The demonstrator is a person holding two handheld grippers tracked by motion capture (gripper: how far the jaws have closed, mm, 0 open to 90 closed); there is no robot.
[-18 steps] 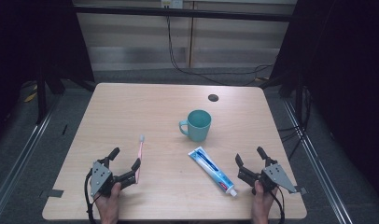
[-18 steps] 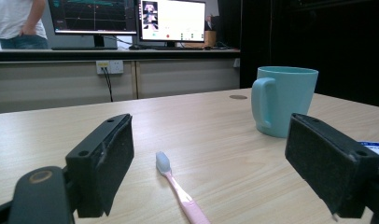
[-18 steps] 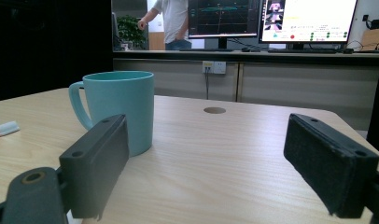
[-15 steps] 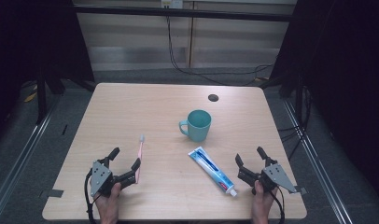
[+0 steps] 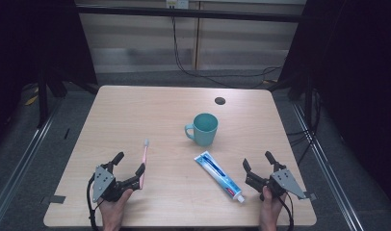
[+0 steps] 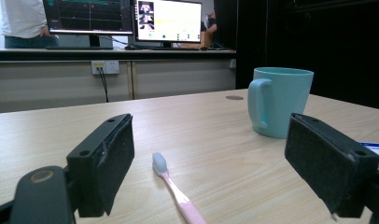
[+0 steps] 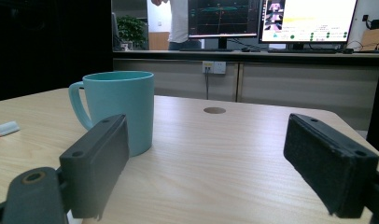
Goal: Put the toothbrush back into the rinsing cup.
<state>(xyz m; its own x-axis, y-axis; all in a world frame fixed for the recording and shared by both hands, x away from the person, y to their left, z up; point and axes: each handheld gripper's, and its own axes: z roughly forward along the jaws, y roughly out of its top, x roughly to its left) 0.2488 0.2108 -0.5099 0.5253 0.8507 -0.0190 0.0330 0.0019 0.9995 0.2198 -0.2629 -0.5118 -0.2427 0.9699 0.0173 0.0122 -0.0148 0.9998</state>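
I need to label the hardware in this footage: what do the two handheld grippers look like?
Each gripper, left gripper and right gripper, is black with two long jaws faced in dark foam-like pads, a grey three-cornered plate on top and a black cable trailing behind. No sleeves are visible.

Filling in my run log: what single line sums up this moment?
left hand-held gripper: open, around toothbrush | right hand-held gripper: open, beside toothpaste | mug: upright, untouched

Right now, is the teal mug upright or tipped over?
Upright. The teal mug stands on its base on the table, rim up and level in both gripper views, handle at its side.
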